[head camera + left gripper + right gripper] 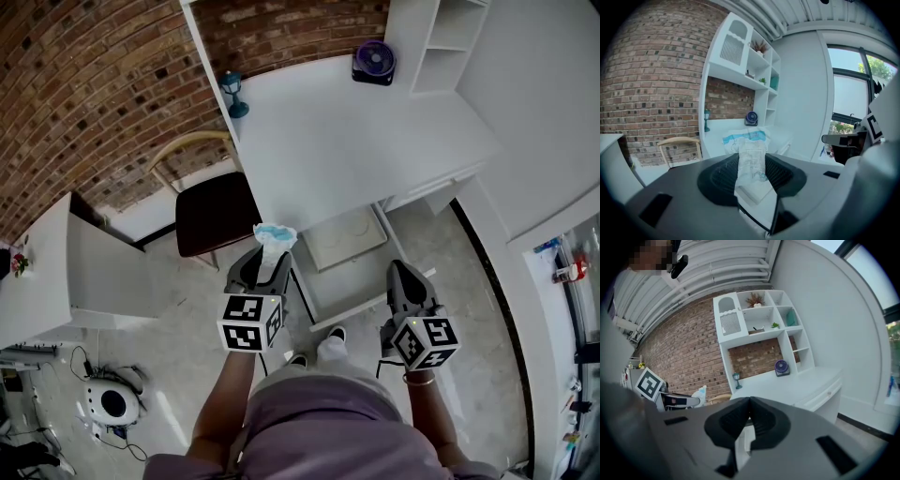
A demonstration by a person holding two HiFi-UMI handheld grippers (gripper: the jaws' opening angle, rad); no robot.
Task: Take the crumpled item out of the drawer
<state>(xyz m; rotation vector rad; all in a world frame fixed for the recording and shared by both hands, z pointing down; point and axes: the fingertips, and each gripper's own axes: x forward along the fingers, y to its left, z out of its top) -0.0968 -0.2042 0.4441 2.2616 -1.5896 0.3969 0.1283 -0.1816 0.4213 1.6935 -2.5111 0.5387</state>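
Head view: the white desk (347,141) is lying ahead of both grippers, with the brick wall (94,94) standing behind it and running off past the left one. Pale floor (187,319) is spreading beneath them. A dark-seated chair (211,211) is sitting just ahead and left of the left gripper (270,251). The drawer (345,239) is hanging open below the desk edge, ahead and between the two grippers. The left gripper is clamping the crumpled item (275,234), a white and blue packet, which is sticking up beyond its tips, clear of the drawer and above the floor. The right gripper (398,269) is hovering near the drawer's front corner, jaws pressing together on nothing. Open floor is lying between chair and drawer.
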